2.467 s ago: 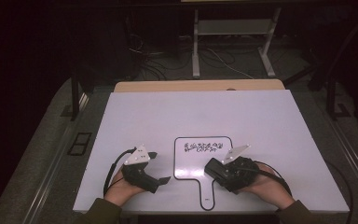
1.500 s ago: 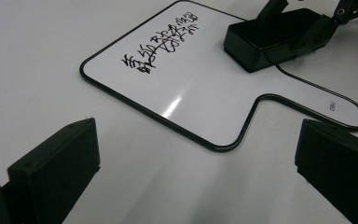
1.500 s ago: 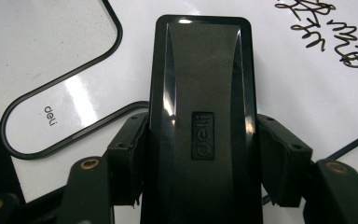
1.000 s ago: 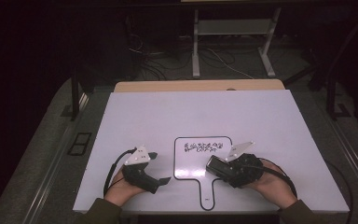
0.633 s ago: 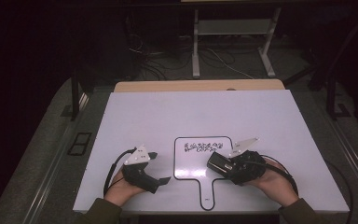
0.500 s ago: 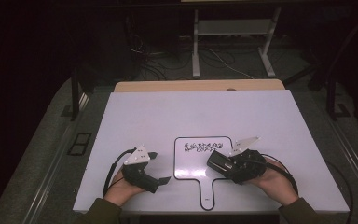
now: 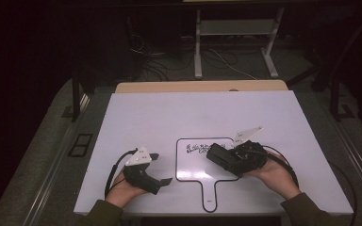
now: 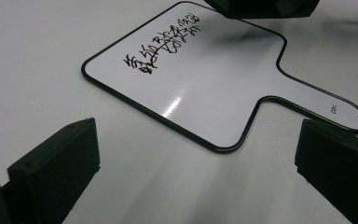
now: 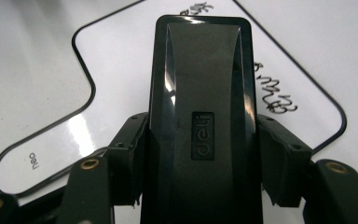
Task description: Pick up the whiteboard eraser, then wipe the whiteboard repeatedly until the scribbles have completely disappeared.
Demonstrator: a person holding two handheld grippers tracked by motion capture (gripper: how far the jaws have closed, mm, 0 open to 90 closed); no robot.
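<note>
I have a white table (image 7: 179, 113) with broad bare surface toward twelve o'clock; its near edge runs just under my hands. The paddle-shaped whiteboard (image 7: 198, 167) lies flat at six o'clock, handle toward me, scribbled black writing I cannot read along its far edge. My right gripper (image 7: 224, 157) clamps a black eraser (image 9: 200, 121) stamped "deli", over the board's right part. My left gripper (image 7: 158, 169) sits at seven o'clock, jaws wide, empty.
</note>
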